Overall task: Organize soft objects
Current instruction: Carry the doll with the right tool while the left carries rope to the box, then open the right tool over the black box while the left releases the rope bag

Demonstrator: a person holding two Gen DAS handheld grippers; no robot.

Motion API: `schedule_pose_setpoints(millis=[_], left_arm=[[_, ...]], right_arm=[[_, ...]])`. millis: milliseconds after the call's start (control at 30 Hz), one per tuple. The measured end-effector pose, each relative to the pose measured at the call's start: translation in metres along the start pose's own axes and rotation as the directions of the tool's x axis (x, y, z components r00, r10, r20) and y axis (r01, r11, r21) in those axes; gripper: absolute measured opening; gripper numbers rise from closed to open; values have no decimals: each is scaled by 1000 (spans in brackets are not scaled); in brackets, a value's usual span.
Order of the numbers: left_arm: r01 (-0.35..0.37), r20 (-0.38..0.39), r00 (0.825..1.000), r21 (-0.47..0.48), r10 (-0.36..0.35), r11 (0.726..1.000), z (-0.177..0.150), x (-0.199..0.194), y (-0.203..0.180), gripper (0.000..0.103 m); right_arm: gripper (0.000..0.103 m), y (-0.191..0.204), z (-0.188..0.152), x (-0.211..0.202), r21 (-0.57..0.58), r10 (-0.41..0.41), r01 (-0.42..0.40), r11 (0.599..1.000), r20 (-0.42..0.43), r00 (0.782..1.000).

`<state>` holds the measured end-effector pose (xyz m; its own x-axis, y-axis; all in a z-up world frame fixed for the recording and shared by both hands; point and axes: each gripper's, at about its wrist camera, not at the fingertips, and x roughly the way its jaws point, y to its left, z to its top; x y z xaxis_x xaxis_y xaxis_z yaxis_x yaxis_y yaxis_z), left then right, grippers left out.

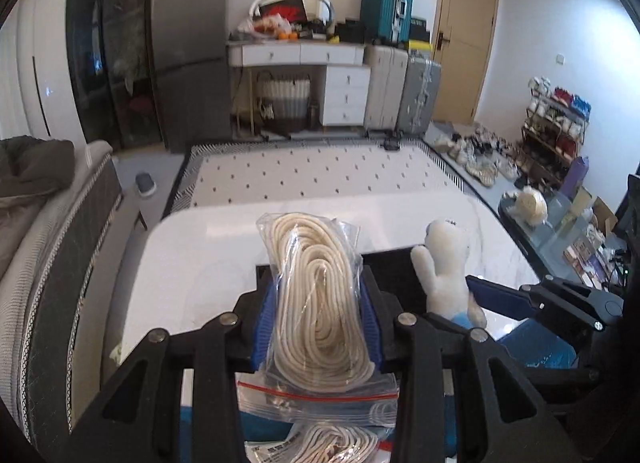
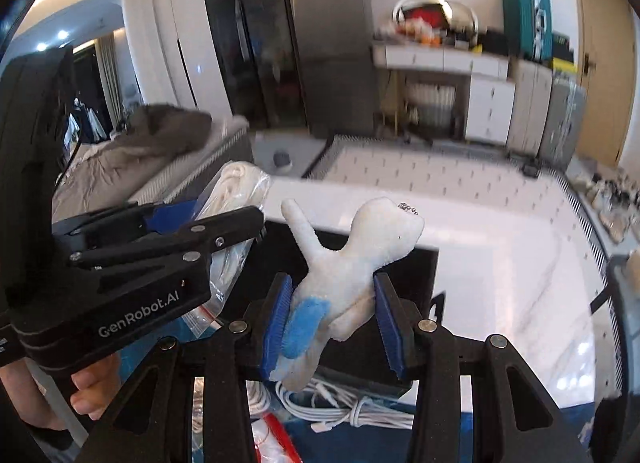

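A clear zip bag of coiled cream rope stands upright between the blue pads of my left gripper, which is shut on it. In the right wrist view my right gripper is shut on a white plush toy with a blue patch, pinched at its body. Both are held side by side above a black tray on the white marble table. The toy also shows in the left wrist view, beside the right gripper's blue finger. The left gripper's fingers and the bag show in the right wrist view.
Below the grippers lie another bagged rope and a bundle of white cable on a blue surface. A sofa flanks the table on the left, a glass side table on the right. A hand holds the left gripper.
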<state>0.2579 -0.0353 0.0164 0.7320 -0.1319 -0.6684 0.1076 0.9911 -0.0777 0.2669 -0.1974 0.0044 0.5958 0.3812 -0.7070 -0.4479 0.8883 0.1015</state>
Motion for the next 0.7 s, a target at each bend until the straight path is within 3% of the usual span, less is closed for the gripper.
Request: schedule_pose_setpoints(millis=[233, 700], left_arm=[[31, -193, 981, 2, -30, 1000, -16, 39, -19, 37], [31, -241, 970, 12, -27, 999, -27, 44, -28, 42]], right_arm=[[42, -16, -8, 30, 16, -6, 7, 1000, -96, 995], [44, -22, -34, 20, 49, -5, 12, 999, -127, 992]])
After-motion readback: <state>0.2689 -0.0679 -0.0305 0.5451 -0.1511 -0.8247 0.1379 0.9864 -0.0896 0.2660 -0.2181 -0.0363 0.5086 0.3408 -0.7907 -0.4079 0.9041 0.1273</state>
